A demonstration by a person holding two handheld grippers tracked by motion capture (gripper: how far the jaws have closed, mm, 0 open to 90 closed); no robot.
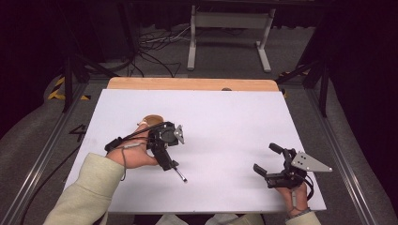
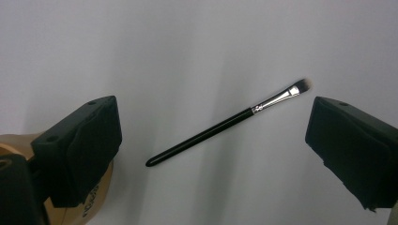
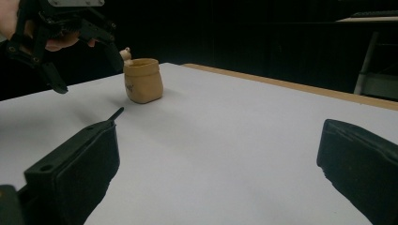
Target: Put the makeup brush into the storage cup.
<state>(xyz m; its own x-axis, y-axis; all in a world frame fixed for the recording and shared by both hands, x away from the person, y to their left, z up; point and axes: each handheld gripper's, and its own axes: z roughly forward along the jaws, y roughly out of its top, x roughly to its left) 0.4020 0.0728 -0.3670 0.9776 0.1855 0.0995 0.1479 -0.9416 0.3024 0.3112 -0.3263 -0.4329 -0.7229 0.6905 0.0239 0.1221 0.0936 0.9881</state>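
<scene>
A thin black makeup brush (image 2: 220, 127) with a silver ferrule lies flat on the white table (image 1: 225, 126); its tip end (image 1: 180, 175) pokes out from under my left gripper. My left gripper (image 1: 165, 154) hovers over the brush, pointing down. Its jaws stand wide open, one on each side of the brush, and do not touch it (image 2: 213, 117). A small tan pot (image 1: 152, 119) stands upright just behind that hand, also at the gripper's side (image 2: 94, 206). My right gripper (image 1: 266, 158) rests open near the front right, holding nothing (image 3: 220, 131).
In the right gripper view the tan pot (image 3: 143, 80) stands to the far left, with the left gripper (image 3: 61, 28) above the brush handle (image 3: 116, 113). A wooden strip (image 1: 192, 84) edges the table's far side. White desk legs (image 1: 230, 21) stand beyond it.
</scene>
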